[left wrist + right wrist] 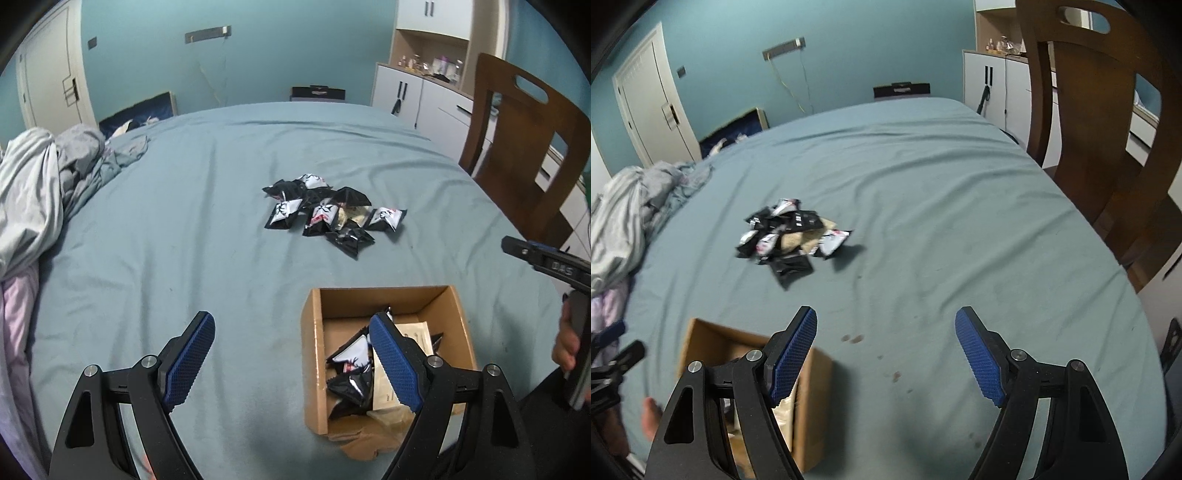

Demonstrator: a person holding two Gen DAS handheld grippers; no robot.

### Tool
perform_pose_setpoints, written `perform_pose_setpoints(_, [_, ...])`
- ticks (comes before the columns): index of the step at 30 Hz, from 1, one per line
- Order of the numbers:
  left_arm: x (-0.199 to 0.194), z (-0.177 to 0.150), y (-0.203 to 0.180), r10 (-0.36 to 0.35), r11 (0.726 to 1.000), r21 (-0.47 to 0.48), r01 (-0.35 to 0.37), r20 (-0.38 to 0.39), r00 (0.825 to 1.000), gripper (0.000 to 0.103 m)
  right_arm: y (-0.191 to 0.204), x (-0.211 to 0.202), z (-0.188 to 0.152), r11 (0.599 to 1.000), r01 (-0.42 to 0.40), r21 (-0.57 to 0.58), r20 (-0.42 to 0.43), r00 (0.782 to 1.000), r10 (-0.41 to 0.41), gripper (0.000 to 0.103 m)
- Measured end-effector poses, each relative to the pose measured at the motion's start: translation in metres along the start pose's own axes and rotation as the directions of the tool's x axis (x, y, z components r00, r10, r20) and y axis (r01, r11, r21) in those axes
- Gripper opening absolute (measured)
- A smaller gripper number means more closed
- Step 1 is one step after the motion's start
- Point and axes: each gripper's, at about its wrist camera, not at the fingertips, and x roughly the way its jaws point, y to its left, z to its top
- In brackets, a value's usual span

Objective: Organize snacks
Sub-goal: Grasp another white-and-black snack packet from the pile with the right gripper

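A pile of small black-and-white snack packets (328,212) lies on the blue-green bed sheet; it also shows in the right wrist view (788,236). A cardboard box (314,354) sits nearer, holding several snack packets (351,373) and beige pouches. My left gripper (293,328) is open and empty, hovering above the bed with its right finger over the box. My right gripper (886,325) is open and empty, above the sheet right of the box (812,398). The right gripper also shows at the left wrist view's right edge (543,260).
Rumpled grey and pink bedding (40,192) lies along the bed's left side. A brown wooden chair (524,147) stands at the bed's right edge. White cabinets (410,96) stand behind. Small dark stains (853,338) mark the sheet.
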Motion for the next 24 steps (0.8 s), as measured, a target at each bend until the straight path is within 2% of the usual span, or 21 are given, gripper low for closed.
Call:
perform_pose_setpoints(10, [0.030,0.006,0.006,-0.009,1.000,-0.024,0.008,-0.066,0.998,0.087,0.003,0.079,0.033,0.997,-0.049,0.067,-0.158,0.986,0.059,0.077])
perform_pose_setpoints(15, [0.038,0.007,0.009,-0.007,1.000,-0.019,0.006,-0.086,0.996,0.087,0.025,0.115,0.053,0.999,-0.043,-0.026,-0.159,0.986,0.038,0.077])
perform_pose_setpoints(20, [0.045,0.008,0.011,-0.005,1.000,-0.001,0.004,-0.096,0.995,0.087,0.057,0.150,0.065,0.985,-0.099,-0.140,-0.149,0.986,0.078,0.077])
perform_pose_setpoints(24, [0.054,0.009,0.008,0.017,0.999,0.032,-0.014,-0.101,0.995,0.087,0.072,0.184,0.069,0.974,-0.150,-0.169,-0.169,0.978,0.121,0.077])
